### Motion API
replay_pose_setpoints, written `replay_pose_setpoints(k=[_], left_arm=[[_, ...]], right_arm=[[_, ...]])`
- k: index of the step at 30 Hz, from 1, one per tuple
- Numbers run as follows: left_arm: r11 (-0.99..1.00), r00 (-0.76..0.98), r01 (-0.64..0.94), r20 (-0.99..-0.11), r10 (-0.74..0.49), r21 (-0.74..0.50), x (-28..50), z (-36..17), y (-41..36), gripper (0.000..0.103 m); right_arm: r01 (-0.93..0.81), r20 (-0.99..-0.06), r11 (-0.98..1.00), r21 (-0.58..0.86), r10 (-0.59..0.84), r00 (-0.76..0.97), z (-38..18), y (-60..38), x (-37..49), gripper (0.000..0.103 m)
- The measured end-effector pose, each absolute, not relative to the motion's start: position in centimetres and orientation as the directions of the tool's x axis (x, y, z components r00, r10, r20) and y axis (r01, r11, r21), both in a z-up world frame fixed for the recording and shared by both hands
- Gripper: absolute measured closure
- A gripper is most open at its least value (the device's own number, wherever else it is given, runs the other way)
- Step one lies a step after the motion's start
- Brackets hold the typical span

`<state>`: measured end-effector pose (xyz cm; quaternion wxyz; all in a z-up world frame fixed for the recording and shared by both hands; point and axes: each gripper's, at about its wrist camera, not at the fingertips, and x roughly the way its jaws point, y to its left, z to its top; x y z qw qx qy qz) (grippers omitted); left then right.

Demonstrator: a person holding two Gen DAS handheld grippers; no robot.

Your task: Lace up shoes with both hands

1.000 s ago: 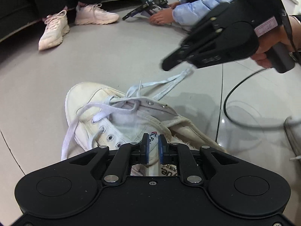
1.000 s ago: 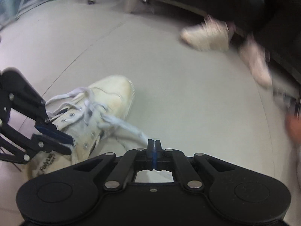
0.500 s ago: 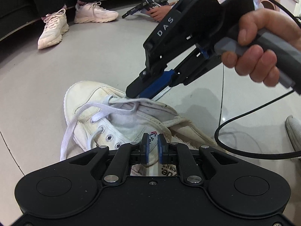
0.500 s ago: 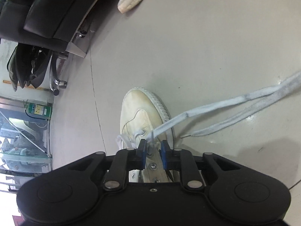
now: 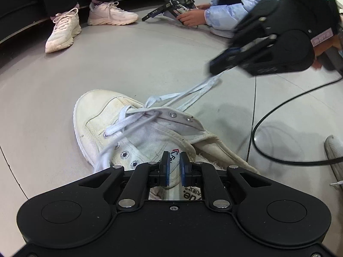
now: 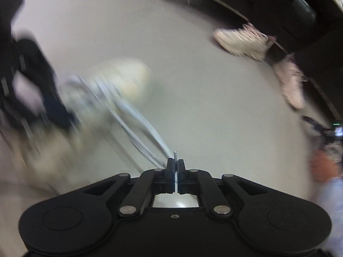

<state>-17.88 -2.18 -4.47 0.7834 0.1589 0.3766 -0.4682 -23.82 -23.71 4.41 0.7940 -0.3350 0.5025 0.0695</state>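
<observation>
White canvas shoe on grey floor, lace half done.

Shoe: worn, yellowed hi-top, rubber toe cap pointing away from left cam, lying tilted w/ ankle collar frayed & flopped open; tongue w/ red/black printed label shows at near end. Metal eyelets down both sides; only the ones nearest toe are threaded, upper ones empty. Lace: flat, white, crosses over toe-end eyelets, one end trails down shoe's left side toward floor, other part runs doubled & taut off to the right, raised off floor. Right cam too blurred for detail; shows lace as two strands stretched from shoe.
</observation>
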Motion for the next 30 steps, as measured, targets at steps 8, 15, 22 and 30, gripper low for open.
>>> replay_pose_setpoints(k=[8,15,22,30], left_arm=[[0.517,0.269,0.848,-0.742,-0.614,-0.12,-18.0,-4.5,-2.1,0.094],[0.517,0.258,0.846,-0.747,-0.613,-0.133,-18.0,-4.6,-2.2,0.094],[0.517,0.253,0.845,-0.751,-0.61,-0.135,-18.2,-4.5,-2.3,0.094],[0.517,0.251,0.846,-0.755,-0.606,-0.133,-18.4,-4.4,-2.3,0.094]], right_arm=[[-0.42,-0.785,0.663,-0.62,-0.516,0.344,5.8,-32.9,-27.1,0.102],[-0.42,-0.784,0.665,-0.617,-0.565,0.257,3.4,-35.1,-29.3,0.102],[-0.401,-0.805,0.706,-0.583,-0.568,0.171,0.4,-36.8,-31.4,0.101],[0.203,-0.916,0.909,-0.365,-0.389,0.094,3.7,-43.7,-30.5,0.091]])
